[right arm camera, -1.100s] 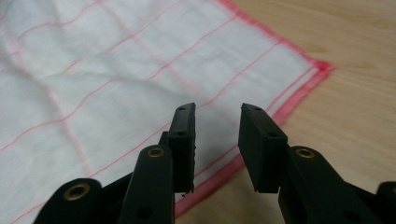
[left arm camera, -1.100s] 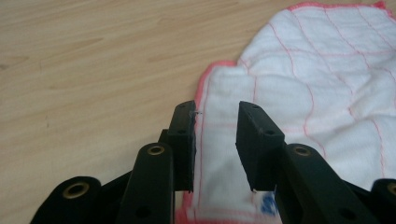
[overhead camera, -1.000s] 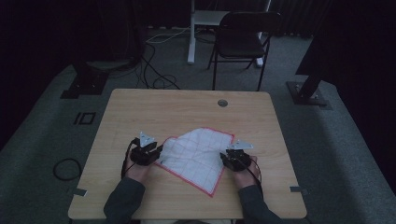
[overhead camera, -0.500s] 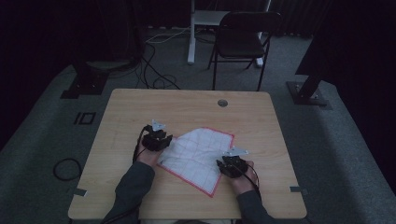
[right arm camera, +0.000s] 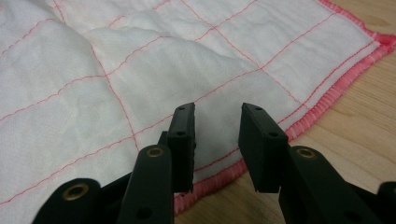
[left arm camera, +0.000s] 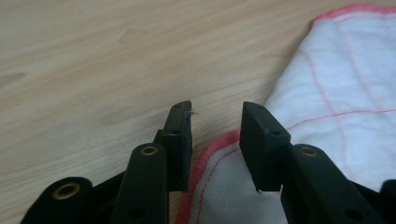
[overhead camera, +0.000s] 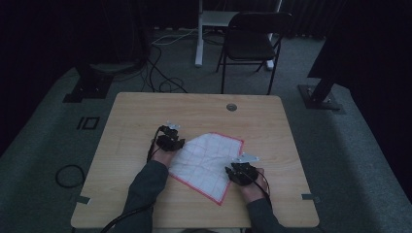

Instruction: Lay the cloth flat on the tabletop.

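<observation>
A white cloth point(overhead camera: 206, 160) with red grid lines and a red hem lies flat on the wooden table point(overhead camera: 145, 111). My left gripper point(overhead camera: 170, 137) is at the cloth's upper left edge. In the left gripper view its jaws point(left arm camera: 215, 116) have just been opening; the red hem of the cloth point(left arm camera: 336, 88) lies low between them, unpressed. My right gripper point(overhead camera: 239, 167) rests at the cloth's lower right edge. In the right gripper view it point(right arm camera: 217, 116) stands open just above the cloth point(right arm camera: 140, 70), near the hem, gripping nothing.
Bare wood point(left arm camera: 93, 56) lies to the left of the cloth, and a round hole point(overhead camera: 231, 107) sits near the table's far edge. Beyond the table stand a black folding chair point(overhead camera: 252, 34), floor cables point(overhead camera: 160, 82) and two stand bases point(overhead camera: 87, 85) point(overhead camera: 320, 94).
My left gripper has moved away from the person and a little right along the cloth's left edge. The right gripper has stayed almost where it was.
</observation>
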Action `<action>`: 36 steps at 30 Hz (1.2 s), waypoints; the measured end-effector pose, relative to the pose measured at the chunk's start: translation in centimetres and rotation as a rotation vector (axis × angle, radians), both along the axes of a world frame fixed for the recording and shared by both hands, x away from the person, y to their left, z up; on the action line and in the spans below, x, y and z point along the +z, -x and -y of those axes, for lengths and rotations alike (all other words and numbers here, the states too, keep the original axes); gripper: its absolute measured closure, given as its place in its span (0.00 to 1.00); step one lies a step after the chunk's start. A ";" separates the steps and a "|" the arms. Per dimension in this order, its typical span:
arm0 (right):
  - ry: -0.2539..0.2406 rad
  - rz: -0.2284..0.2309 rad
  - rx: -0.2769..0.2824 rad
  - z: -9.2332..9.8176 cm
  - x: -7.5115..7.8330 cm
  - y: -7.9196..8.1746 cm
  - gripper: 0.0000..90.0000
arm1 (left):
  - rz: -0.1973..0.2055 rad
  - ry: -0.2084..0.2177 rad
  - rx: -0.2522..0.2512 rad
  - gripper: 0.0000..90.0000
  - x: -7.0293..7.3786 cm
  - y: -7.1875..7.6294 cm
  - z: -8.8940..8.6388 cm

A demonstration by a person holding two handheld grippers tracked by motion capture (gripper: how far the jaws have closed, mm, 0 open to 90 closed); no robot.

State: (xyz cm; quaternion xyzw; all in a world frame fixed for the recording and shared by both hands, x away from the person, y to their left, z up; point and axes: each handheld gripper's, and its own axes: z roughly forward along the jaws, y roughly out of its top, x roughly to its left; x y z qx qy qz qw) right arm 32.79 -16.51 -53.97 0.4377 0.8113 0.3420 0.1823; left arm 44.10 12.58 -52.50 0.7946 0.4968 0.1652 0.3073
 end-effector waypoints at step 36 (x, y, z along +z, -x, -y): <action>0.001 0.003 0.004 0.1 -0.1 0.1 0.74 | 0.133 0.079 -0.267 0.97 1.0 13.7 3.8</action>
